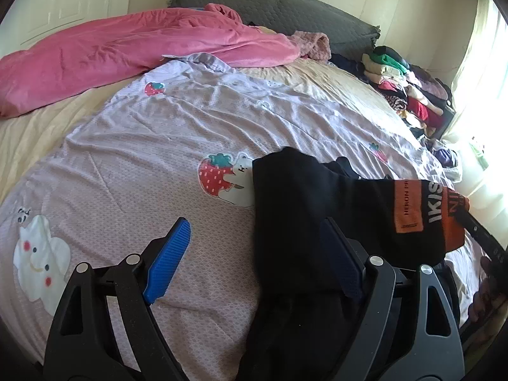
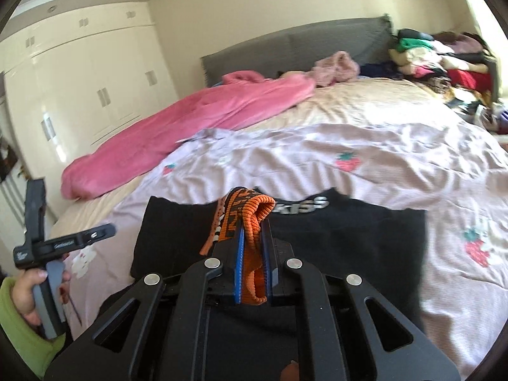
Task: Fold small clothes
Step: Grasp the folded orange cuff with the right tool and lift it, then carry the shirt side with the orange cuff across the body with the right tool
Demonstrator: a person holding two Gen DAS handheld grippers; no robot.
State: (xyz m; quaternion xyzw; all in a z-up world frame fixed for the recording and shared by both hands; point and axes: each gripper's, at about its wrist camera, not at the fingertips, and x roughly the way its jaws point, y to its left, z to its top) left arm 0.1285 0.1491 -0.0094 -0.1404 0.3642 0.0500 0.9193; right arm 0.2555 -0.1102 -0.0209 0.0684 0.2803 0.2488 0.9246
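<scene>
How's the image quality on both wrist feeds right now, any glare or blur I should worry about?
Left wrist view: sharp, but window glare washes out the right edge beyond the black garment with orange waistband. Right wrist view: the bed and pink blanket are smeared by blur, the waistband between the jaws is crisp; both show fisheye bending.

Ribbed orange knit waistband (image 2: 257, 219) on matt black cloth shorts (image 1: 304, 209); ridged blue rubber pads on matt black plastic fingers (image 1: 170, 254); crinkled printed cotton sheet (image 1: 158, 133); plush pink blanket (image 1: 111, 54)
</scene>
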